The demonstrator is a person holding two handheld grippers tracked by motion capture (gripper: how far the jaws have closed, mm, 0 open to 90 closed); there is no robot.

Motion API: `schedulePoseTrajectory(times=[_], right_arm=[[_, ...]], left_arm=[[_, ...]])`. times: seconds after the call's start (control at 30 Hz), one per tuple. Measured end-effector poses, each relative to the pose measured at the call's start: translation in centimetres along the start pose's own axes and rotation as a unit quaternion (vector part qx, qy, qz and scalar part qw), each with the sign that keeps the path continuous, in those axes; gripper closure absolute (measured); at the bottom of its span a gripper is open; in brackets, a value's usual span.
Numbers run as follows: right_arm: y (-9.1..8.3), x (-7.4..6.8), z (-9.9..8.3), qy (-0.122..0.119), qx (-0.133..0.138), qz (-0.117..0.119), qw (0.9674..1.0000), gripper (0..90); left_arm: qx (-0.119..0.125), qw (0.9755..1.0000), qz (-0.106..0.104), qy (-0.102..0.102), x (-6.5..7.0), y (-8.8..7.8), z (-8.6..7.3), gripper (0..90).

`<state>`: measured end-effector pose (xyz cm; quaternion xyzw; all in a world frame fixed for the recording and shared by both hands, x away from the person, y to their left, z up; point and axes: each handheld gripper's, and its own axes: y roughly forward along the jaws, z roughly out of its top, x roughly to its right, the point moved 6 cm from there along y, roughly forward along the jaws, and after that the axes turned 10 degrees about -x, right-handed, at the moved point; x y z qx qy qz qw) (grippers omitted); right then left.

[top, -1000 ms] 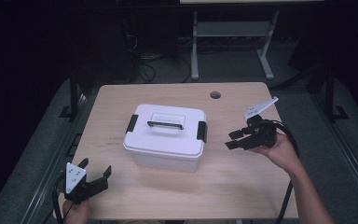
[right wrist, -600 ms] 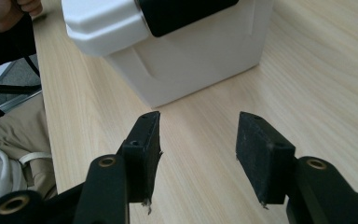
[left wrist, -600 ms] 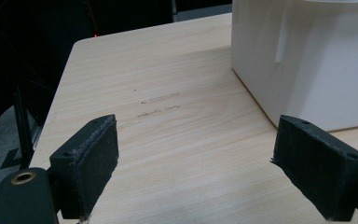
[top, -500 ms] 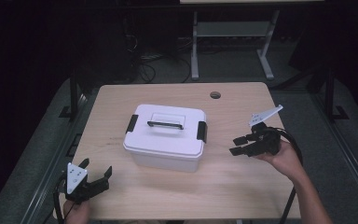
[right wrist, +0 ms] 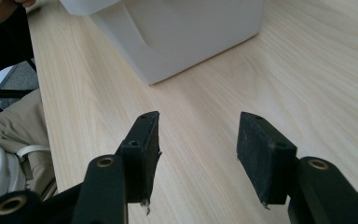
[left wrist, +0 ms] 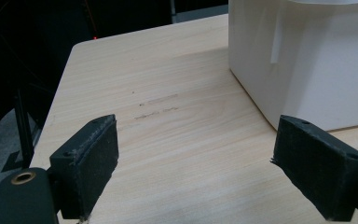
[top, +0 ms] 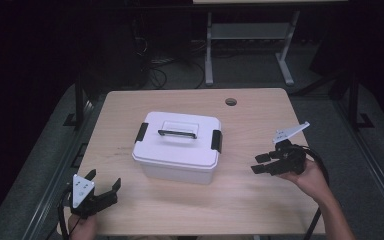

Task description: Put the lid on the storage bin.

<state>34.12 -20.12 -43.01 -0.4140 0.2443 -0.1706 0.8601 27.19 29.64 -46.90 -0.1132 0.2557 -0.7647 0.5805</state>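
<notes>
Cut off at the bottom edge of the high view: the person's left hand (top: 81,226), with just the knuckles showing under the left gripper (top: 105,192). In the left gripper view, seen in part: one lower corner and two walls of the white box (left wrist: 307,65), top and lid out of the picture. In the right gripper view, again in part: one bottom corner of the same box (right wrist: 186,32), rim cropped at the top; at the far left a bit of beige trouser cloth, hard to read further.

Counted: one white box (top: 177,147) with one lid, one dark handle (top: 177,133) on top, two black latches, one at each short end (top: 141,132); one wooden table (top: 260,200); one round hole (top: 231,102) in the table, behind and to the right of the box; two grippers, two jaws each.

Left of the box and nearer to the person: left gripper, low over the table, grey plate up, pointing toward the box, jaws wide apart with bare wood between them, clear of the box. Box itself standing about mid-table, lid closed.

Right of the box: right gripper (top: 261,164) in the right hand (top: 312,180), forearm coming from the bottom right, pointing leftward at the box's right end, tilted down. Jaws about half apart, nothing between them, not touching the box.
</notes>
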Motion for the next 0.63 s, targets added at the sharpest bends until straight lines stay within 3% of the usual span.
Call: schedulePoseTrajectory(times=[0.63], right_arm=[[0.4, 0.4, -3.2, 0.025, 0.004, 0.002, 0.9997, 46.4]], left_arm=[[-0.001, 1.0, 0.0, 0.005, 0.2, -0.2, -0.1, 13.0]])
